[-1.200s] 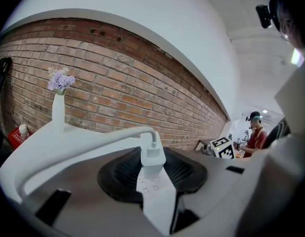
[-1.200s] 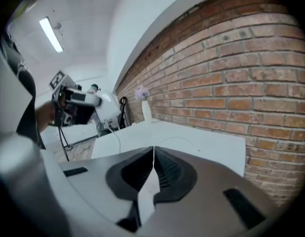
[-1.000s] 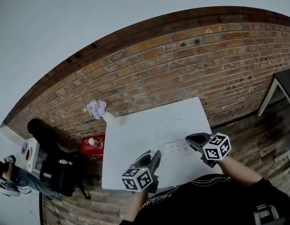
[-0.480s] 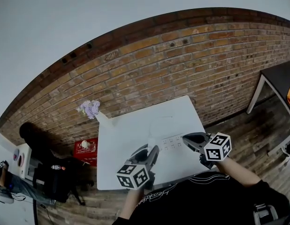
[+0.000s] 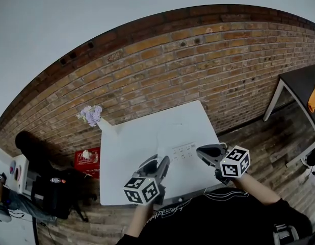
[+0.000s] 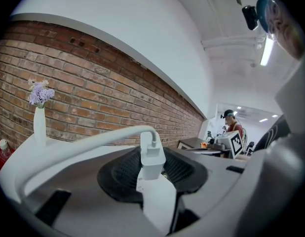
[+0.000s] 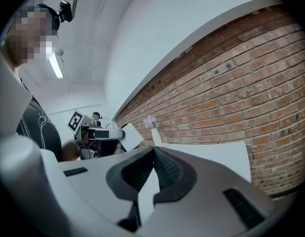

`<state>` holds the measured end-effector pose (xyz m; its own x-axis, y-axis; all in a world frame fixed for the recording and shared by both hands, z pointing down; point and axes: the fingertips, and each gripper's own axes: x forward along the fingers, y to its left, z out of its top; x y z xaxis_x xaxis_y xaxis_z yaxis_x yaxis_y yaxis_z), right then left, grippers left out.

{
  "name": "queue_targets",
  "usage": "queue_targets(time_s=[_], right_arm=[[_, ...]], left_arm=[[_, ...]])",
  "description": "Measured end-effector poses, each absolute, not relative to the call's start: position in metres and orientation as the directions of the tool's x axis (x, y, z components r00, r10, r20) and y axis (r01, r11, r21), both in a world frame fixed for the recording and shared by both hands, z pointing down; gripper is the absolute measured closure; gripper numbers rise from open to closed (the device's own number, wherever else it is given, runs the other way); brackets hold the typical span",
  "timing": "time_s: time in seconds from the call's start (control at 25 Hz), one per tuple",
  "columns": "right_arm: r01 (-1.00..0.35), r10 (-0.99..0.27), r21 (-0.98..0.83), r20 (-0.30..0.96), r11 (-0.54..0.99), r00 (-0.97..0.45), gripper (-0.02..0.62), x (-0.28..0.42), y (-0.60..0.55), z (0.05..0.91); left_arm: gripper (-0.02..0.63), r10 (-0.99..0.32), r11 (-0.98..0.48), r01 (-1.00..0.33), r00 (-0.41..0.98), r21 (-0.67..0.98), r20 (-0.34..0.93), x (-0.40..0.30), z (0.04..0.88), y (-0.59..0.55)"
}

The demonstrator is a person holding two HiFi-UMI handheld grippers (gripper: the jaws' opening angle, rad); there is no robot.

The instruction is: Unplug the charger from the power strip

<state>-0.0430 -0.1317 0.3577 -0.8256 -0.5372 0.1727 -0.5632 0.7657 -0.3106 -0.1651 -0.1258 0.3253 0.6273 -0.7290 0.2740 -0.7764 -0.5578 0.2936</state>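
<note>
Left gripper (image 6: 153, 174) is clamped at mid width on the small white block charger (image 6: 152, 158), pads pressing its two sides. The charger stands upright between the jaws, its white cable (image 6: 78, 147) leaving the top and arcing off to the left. In the head view this gripper is held over the near part of the white rectangular desk (image 5: 132, 147), just beside the left end of the white multi-socket power strip (image 5: 182, 151), which lies flat on the desk. The charger is out of the strip, up in the gripper. Right gripper (image 7: 153, 151) is fully closed, pads meeting at the tips and nothing between them. It hovers near the strip's right end; contact can't be told. At the desk's far left corner stands a slim white vase of pale purple flowers (image 5: 91, 115), with a red brick wall (image 5: 198, 70) behind it.
</note>
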Motion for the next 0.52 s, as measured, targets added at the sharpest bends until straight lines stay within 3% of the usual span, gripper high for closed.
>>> queue_targets(time_s=[0.52], right_arm=[[-0.578,-0.556,-0.324,0.167,0.749,-0.814,0.598,-0.032,-0.131,0.379]], left_arm=[[0.471,-0.734,-0.543,-0.782,0.619,0.306,0.281,-0.158,0.345,-0.135]])
